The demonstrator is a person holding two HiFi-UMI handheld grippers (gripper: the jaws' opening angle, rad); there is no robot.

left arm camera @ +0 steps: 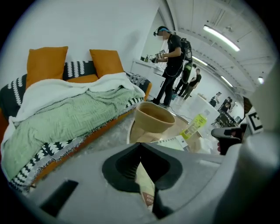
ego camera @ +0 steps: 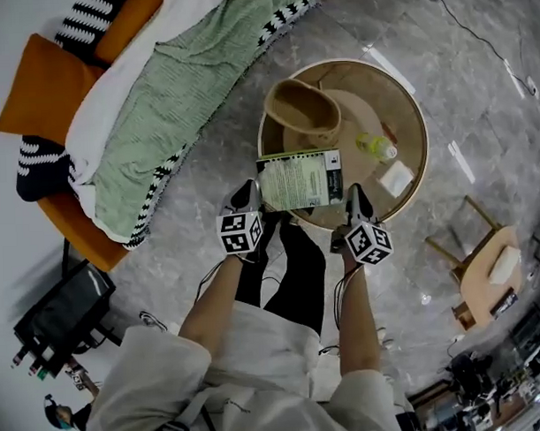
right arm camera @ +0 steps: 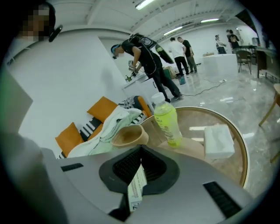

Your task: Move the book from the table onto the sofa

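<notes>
Firmly, both tongs are clamped on the thin green-and-white paperback book (ego camera: 300,180). The left tongs (ego camera: 250,198) pinch its left edge and the right tongs (ego camera: 354,201) its right edge, so the book spans the gap between them, roughly flat, over the near rim of the round wooden table (ego camera: 413,108). Whether it touches that rim cannot be told. In each gripper view a sliver of the book (left arm camera: 146,188) sits squeezed between the closed jaws. Beyond the tongs on the table stand a tan rounded ceramic vase (ego camera: 303,110), a clear plastic bottle of yellow-green drink (ego camera: 375,146) and a white tissue pack (ego camera: 396,177), the last two nearer the right tongs. Well apart to the left of the left tongs lies the orange sofa (ego camera: 76,230), draped with a pale green knitted throw (ego camera: 178,107).
</notes>
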